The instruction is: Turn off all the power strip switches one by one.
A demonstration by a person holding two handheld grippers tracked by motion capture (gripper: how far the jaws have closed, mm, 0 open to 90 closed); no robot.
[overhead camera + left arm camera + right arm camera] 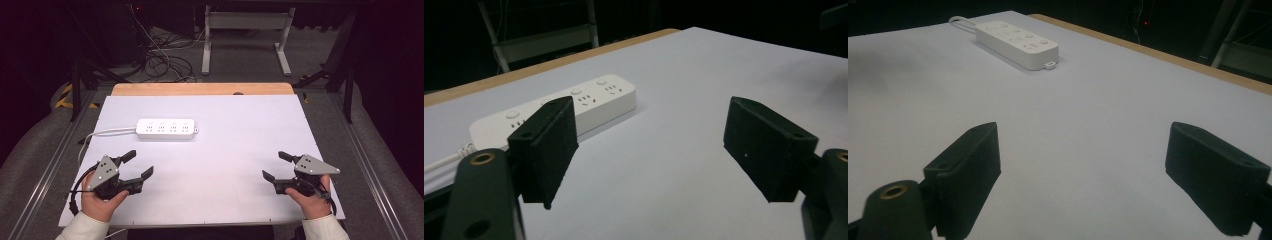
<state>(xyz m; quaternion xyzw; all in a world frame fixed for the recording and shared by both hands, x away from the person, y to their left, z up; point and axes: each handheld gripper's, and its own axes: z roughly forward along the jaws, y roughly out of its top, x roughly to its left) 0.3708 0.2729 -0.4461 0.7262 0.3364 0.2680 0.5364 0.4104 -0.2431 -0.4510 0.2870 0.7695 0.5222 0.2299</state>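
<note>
A white power strip (166,129) with several sockets lies on the white table sheet (225,150), left of centre toward the back, its cable running off to the left. My left gripper (138,164) rests near the front left corner, open and holding nothing, aimed toward the strip. In the left gripper view the power strip (594,102) lies just beyond the jaws (651,150). My right gripper (276,165) sits at the front right, open and holding nothing. In the right gripper view the power strip (1018,44) lies far off at upper left, past the spread jaws (1103,185).
A wooden table edge (200,89) runs along the back of the sheet. Beyond it stand a white desk frame (245,40) and tangled floor cables (160,60). Metal rails (55,160) flank the table on both sides.
</note>
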